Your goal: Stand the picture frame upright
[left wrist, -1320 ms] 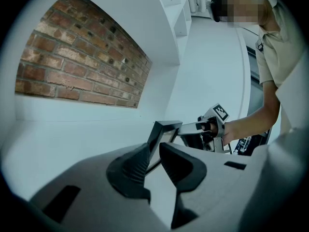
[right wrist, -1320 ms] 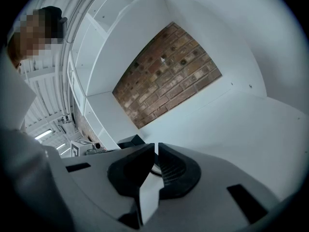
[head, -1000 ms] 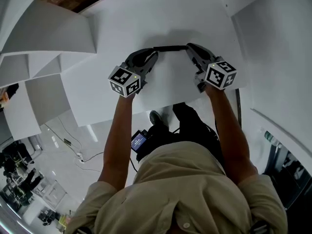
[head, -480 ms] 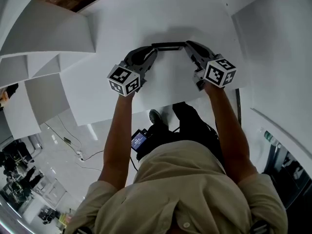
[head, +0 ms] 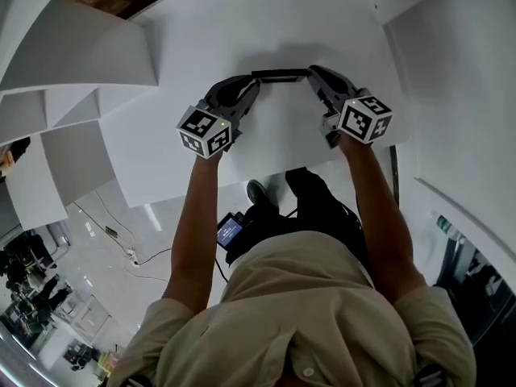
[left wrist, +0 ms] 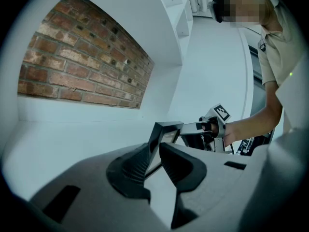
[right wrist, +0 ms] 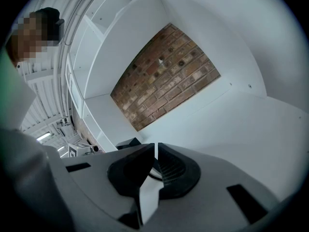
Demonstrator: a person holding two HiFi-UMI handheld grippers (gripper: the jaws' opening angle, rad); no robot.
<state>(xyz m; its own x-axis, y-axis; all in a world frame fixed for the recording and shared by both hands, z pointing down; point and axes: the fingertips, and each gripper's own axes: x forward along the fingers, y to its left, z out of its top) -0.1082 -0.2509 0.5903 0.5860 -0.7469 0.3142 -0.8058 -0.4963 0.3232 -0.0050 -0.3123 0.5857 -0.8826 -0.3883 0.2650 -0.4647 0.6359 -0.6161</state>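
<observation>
- Picture frame (head: 280,76) is up on its edge over the white bench (head: 282,139).
- Your left hand-held gripper (head: 251,85) pinches its left end.
- Your right hand-held gripper (head: 314,76) pinches its right end.

In the head view, the white counter (head: 274,22) lies bare above the picture frame (head: 280,76), leaving open room toward the upper middle of the view. The picture frame bridges the gap between the left gripper (head: 253,85) and the right gripper (head: 311,76), each clamped on one end, so that passage is closed. A brick wall (left wrist: 87,71) bounds the far side. A white side panel (head: 459,79) stands at right, and white shelves (head: 72,63) at upper left.
</observation>
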